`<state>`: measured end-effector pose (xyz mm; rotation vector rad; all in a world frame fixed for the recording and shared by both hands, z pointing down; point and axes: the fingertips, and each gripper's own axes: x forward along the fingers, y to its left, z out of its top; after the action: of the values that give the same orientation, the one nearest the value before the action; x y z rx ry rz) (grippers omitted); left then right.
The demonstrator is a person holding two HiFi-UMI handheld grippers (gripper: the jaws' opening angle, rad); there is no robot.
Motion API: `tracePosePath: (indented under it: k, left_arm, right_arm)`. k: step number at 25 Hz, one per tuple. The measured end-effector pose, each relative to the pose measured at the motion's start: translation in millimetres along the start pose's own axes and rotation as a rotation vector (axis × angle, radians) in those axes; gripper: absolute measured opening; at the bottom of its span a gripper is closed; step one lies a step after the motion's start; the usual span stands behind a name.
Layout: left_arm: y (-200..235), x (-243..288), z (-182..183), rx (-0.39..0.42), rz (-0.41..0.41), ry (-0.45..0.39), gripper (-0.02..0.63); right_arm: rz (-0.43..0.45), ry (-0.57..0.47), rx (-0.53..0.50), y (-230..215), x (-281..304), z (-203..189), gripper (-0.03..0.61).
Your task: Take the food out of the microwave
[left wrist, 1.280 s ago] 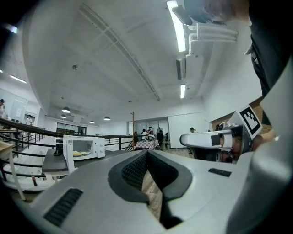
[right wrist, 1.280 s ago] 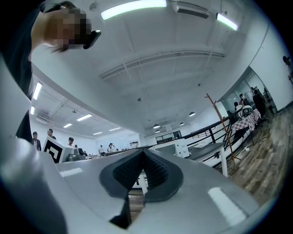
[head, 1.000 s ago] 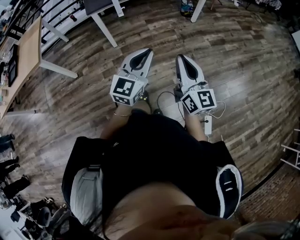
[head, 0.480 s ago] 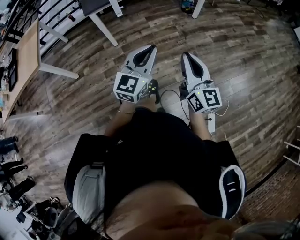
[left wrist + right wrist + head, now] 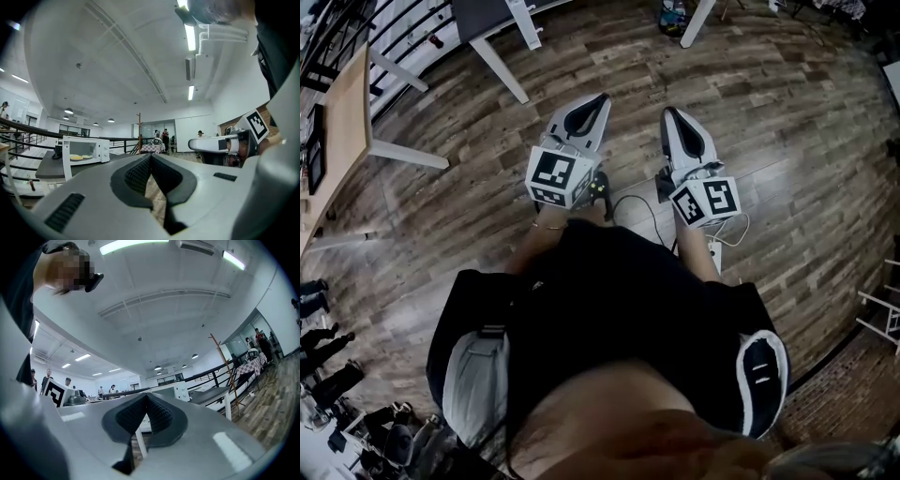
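Head view: left tongs (image 5: 593,105) and right tongs (image 5: 673,120) pointing to twelve over wooden floor (image 5: 769,112), both pinched fully shut, nothing held. White table legs (image 5: 499,67) off at eleven, plenty of walking room ahead.

Left gripper view: microwave (image 5: 85,150) at nine on a dark surface (image 5: 49,166). Food (image 5: 76,157) flat and yellow on a plate inside, well apart from the tips. Looks light and rigid, probably slick. Best pinched at the plate's near rim and kept level.

Right gripper view: microwave at one, railing (image 5: 211,374) behind. Cavity edges the likely snag on the way out.
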<state>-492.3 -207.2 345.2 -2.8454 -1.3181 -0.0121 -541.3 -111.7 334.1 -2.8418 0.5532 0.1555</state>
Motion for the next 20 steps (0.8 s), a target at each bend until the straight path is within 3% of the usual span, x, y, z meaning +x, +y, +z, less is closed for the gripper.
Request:
tracePosePath:
  k: [20]
  left_arm:
    - [116,114,-4,-0.057,-0.011,-0.018,0.006]
  right_arm:
    - [-0.006,0.053,-0.01,-67,142,-12,-0.002]
